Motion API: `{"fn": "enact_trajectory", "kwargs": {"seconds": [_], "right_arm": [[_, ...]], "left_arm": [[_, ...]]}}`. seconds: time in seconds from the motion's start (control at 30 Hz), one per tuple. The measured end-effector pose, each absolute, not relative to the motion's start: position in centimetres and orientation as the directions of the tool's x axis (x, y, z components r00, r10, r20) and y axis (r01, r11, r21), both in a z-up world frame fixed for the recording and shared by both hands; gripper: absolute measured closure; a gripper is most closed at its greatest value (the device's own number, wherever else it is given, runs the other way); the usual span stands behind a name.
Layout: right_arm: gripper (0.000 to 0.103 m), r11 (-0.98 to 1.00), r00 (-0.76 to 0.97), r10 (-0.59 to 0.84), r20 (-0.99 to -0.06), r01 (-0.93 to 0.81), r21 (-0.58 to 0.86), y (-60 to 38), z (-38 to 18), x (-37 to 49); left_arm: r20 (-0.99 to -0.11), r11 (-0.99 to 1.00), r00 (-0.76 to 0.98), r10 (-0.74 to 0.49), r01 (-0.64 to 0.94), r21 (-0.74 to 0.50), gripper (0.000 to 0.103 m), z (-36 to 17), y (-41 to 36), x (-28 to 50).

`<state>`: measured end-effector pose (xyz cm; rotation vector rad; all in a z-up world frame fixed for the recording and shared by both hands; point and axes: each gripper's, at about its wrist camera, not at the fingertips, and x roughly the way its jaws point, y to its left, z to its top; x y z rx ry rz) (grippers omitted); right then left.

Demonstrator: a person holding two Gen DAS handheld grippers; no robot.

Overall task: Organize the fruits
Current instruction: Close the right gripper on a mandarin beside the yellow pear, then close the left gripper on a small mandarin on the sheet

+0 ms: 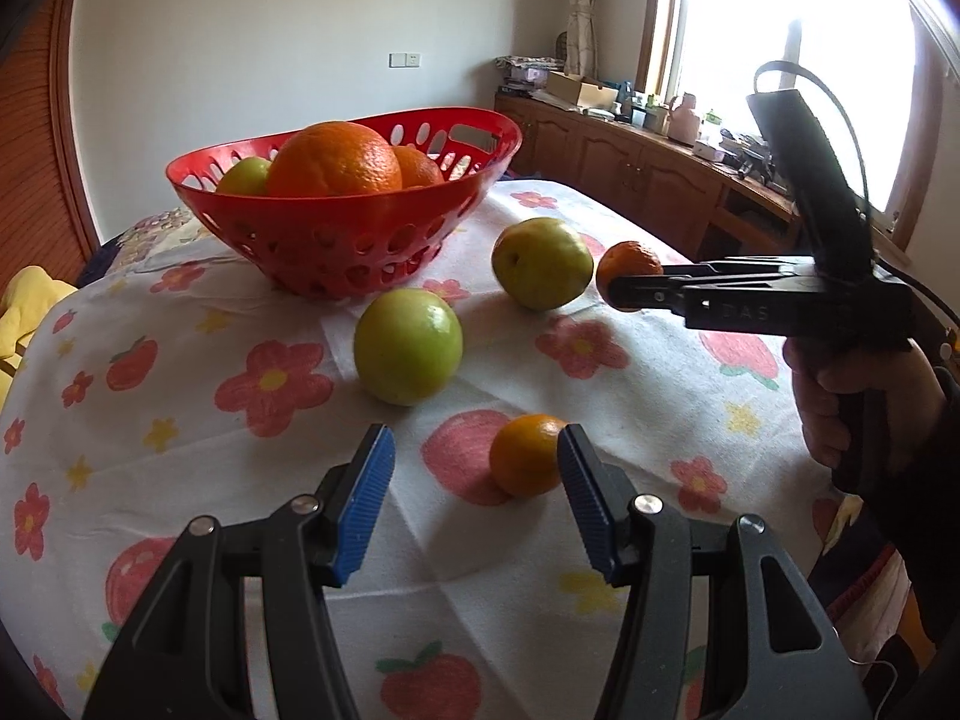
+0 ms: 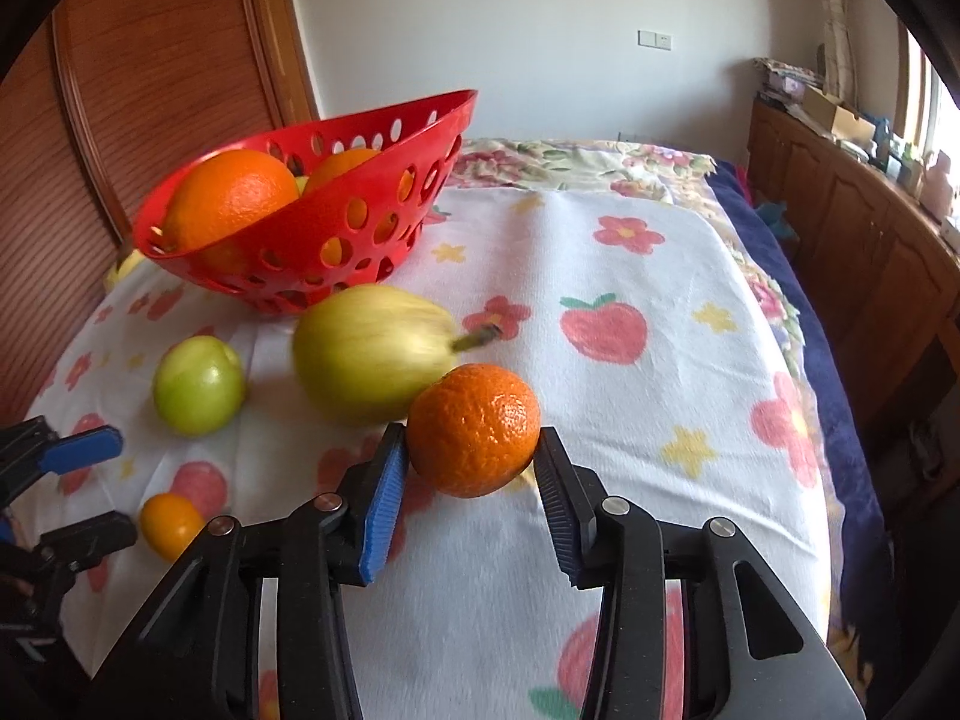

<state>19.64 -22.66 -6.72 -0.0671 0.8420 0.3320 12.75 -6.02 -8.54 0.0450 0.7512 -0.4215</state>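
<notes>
The right gripper is clamped on a mandarin, a small, slightly flattened fruit with bright orange, dimpled skin and a glossy highlight on top. Its blue ribbed pad presses the fruit's left side and the darker pad touches its right side, so the mandarin sits right at the fingertips, lifted a little off the cloth. In the left wrist view the same mandarin shows at the end of the black fingers, with the person's hand wrapped around the grip.

Just behind the held fruit a pale yellow-green pear lies on its side, stem pointing right (it is blurred in the right wrist view). Left of it stands a round green apple. A red plastic basket with oval holes sits further back on the cloth and holds a large orange, a second orange fruit and something green.

The left gripper hangs with its jaws apart and nothing between the pads. A second small mandarin rests on the flowered cloth just beyond the tips, close beside the right finger, partly hidden by it; whether they touch I cannot tell.
</notes>
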Motion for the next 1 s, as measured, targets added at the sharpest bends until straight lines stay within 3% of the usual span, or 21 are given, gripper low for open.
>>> {"fn": "enact_trajectory", "kwargs": {"seconds": [0.2, 0.4, 1.0], "right_arm": [[0.06, 0.947, 0.621, 0.271, -0.736, -0.31, 0.087, -23.5, -6.9, 17.5], [0.06, 0.943, 0.624, 0.29, -0.726, -0.315, 0.107, -23.5, -6.8, 15.9], [0.06, 0.932, 0.616, 0.323, -0.719, -0.339, 0.128, -22.7, -7.7, 14.2]], "left_arm": [[-0.681, 0.907, 0.635, -0.364, 0.407, -0.106, 0.047, -8.5, -6.7, 12.9], [-0.69, 0.897, 0.619, -0.374, 0.431, -0.1, 0.055, -8.5, -7.6, 13.1], [-0.733, 0.898, 0.583, -0.351, 0.432, -0.086, 0.055, -9.8, -8.6, 13.7]]}}
